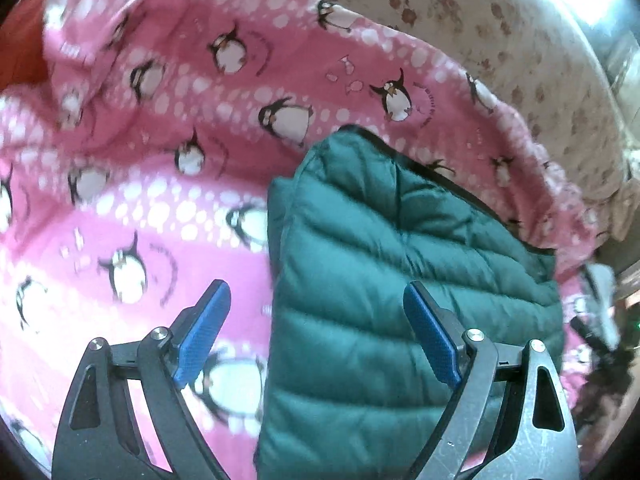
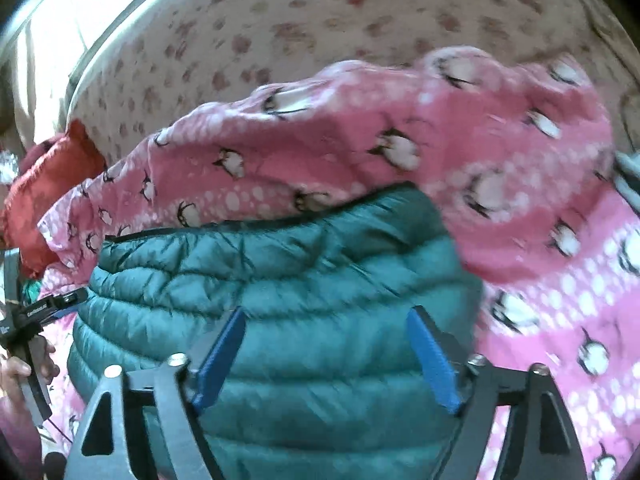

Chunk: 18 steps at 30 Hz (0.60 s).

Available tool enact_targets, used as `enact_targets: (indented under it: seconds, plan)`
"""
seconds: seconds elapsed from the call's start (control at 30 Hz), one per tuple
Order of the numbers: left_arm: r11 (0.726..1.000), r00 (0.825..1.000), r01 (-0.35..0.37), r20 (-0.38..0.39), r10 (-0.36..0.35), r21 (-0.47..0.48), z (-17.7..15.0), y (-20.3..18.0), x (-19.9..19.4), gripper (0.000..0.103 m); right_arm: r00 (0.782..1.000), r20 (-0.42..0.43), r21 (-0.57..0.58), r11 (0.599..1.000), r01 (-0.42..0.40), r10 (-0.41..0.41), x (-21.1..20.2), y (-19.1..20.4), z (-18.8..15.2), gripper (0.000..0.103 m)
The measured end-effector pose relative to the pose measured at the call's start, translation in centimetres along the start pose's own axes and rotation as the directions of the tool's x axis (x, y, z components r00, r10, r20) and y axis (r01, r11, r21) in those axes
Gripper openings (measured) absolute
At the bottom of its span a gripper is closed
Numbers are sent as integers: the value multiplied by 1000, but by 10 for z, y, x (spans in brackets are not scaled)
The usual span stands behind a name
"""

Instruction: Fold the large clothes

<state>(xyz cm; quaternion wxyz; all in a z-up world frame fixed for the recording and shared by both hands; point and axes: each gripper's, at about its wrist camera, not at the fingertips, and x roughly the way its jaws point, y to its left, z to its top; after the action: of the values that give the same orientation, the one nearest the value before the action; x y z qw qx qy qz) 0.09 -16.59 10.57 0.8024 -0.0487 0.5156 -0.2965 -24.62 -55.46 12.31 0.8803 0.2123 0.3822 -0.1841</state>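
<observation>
A dark green quilted puffer jacket (image 1: 400,280) lies folded into a compact block on a pink penguin-print blanket (image 1: 160,120). My left gripper (image 1: 316,300) is open and empty, hovering over the jacket's left edge, one blue pad over the blanket and one over the jacket. In the right wrist view the same jacket (image 2: 280,280) fills the lower middle, with the pink blanket (image 2: 520,200) bunched behind and to its right. My right gripper (image 2: 326,326) is open and empty just above the jacket's near side.
A cream bedsheet with brown flower print (image 1: 480,20) lies beyond the blanket, and it also shows in the right wrist view (image 2: 320,20). A red puffy garment (image 2: 44,184) sits at the far left. The other gripper and a hand (image 2: 28,344) are at the left edge.
</observation>
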Motion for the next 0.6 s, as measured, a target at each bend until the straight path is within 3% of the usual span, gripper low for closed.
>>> enact_targets:
  seconds: [0.27,0.4,0.53,0.6]
  plan:
    - [991,990,111,-77,-116,-70,-28,15,10,89,997,-75,138,990,-23,33,-5,-50,-36,86]
    - [984,984,142,-95,-152,-105,-36,18,21,90,993,-106,158,986,-43,60,8,-59,-45,97]
    - [972,976,181,-95,-196,-148,-40,21,36,101,983,-114,234,966,-115,145,23,-73,-50,102]
    - [973,978,180,-82,-193,-144,-40,18,38,102,974,-118,276,948,-156,195,32,-78,-54,102]
